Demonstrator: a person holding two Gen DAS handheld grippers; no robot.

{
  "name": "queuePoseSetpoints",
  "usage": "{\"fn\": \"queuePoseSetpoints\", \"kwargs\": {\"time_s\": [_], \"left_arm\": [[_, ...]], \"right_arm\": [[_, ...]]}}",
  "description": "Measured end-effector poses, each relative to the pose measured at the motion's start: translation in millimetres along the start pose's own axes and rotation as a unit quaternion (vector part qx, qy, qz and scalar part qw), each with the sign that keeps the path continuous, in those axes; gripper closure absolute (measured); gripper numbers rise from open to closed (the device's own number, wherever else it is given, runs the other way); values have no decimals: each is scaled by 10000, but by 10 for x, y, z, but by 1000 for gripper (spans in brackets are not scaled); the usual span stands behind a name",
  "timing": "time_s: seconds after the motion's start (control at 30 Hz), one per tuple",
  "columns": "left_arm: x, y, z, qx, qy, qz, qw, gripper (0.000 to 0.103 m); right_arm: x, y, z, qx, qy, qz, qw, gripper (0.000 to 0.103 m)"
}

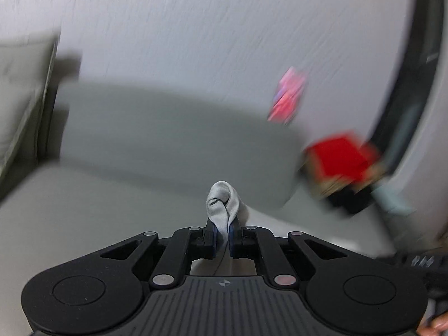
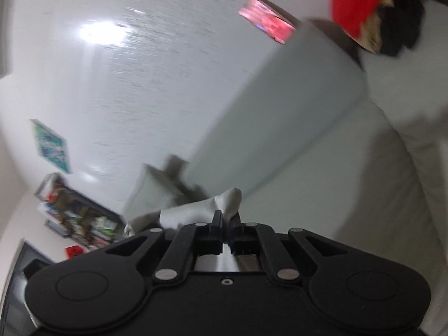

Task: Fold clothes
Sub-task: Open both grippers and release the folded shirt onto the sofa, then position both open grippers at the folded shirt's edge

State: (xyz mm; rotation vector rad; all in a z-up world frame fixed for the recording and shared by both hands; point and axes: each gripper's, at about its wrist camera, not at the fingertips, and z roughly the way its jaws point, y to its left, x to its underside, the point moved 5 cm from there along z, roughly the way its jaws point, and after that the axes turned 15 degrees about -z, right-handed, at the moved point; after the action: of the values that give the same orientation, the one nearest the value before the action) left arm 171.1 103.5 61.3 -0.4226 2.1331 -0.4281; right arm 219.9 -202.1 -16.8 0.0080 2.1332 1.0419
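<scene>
My left gripper [image 1: 222,231] is shut on a bunched fold of light grey cloth [image 1: 222,201] that sticks up between its blue pads, held above the grey sofa seat [image 1: 84,210]. My right gripper [image 2: 226,224] is shut on pale grey-white cloth [image 2: 212,207] that bulges out past the jaws and trails to the left. Both views are motion-blurred and tilted. The rest of the garment hangs below the grippers, out of sight.
A grey sofa back cushion [image 1: 173,140] runs behind the seat, below a white wall [image 1: 196,28]. A red and black pile [image 1: 344,165] sits at the sofa's right end, with a pink picture [image 1: 288,95] above. A bookshelf [image 2: 75,215] shows in the right wrist view.
</scene>
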Motion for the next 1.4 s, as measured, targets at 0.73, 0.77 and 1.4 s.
{"fn": "queuePoseSetpoints", "kwargs": {"time_s": [0.73, 0.77, 1.4], "left_arm": [[1066, 1373, -9, -489, 1891, -1229, 9730, 39], [1117, 1349, -10, -451, 1920, -1365, 9708, 39], [1311, 1361, 132, -220, 2032, -1961, 9590, 34]], "right_arm": [[839, -94, -895, 657, 779, -99, 9947, 49], [901, -59, -905, 654, 787, -86, 9947, 49], [1232, 211, -757, 650, 973, -197, 9929, 44]]}}
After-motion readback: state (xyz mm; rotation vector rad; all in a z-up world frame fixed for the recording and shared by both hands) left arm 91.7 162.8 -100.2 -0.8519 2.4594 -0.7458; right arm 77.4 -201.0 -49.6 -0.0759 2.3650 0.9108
